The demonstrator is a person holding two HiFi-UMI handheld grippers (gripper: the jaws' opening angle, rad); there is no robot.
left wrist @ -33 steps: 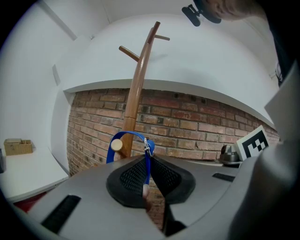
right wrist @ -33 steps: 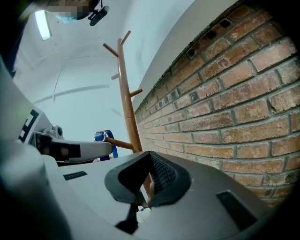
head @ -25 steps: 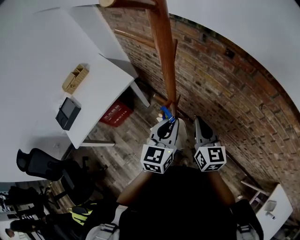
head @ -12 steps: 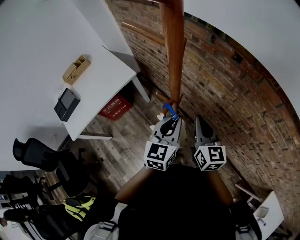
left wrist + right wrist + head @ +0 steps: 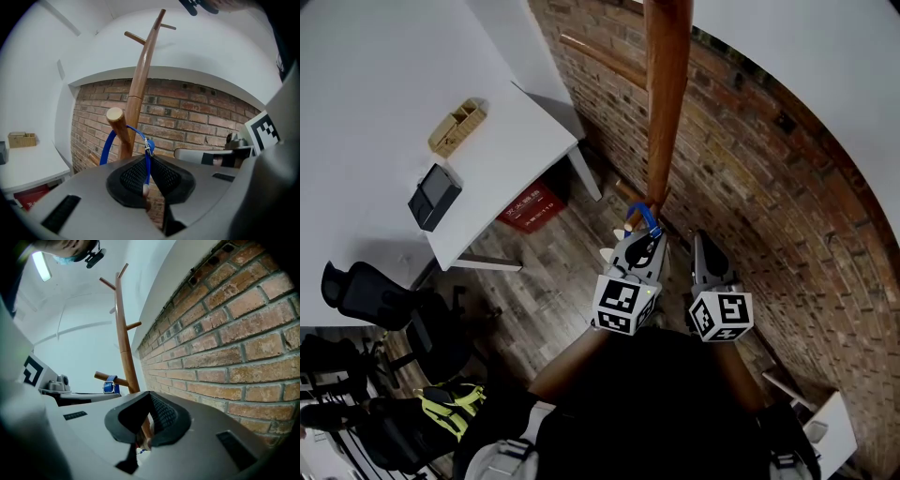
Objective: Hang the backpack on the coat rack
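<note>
The brown coat rack pole [image 5: 663,103] rises in front of the brick wall. In the left gripper view a blue strap loop [image 5: 108,143] of the backpack lies over a lower peg [image 5: 116,116] beside the pole [image 5: 138,89]. My left gripper [image 5: 146,187] is shut on that strap just below its metal clip. In the head view it [image 5: 642,246] sits right at the pole, with the loop [image 5: 645,217] above it. My right gripper [image 5: 705,258] is alongside; its jaws [image 5: 143,441] are closed on a pale bit of the backpack. The bag itself is hidden under the grippers.
The brick wall [image 5: 750,159] is close on the right. A white desk [image 5: 502,164] on the left carries a wooden box [image 5: 457,128] and a dark device [image 5: 434,197]. A red crate [image 5: 532,208] lies under it. An office chair [image 5: 384,305] stands lower left.
Both grippers have moved in closer to the pole, and the blue loop has come up against the peg. The head view has shifted slightly.
</note>
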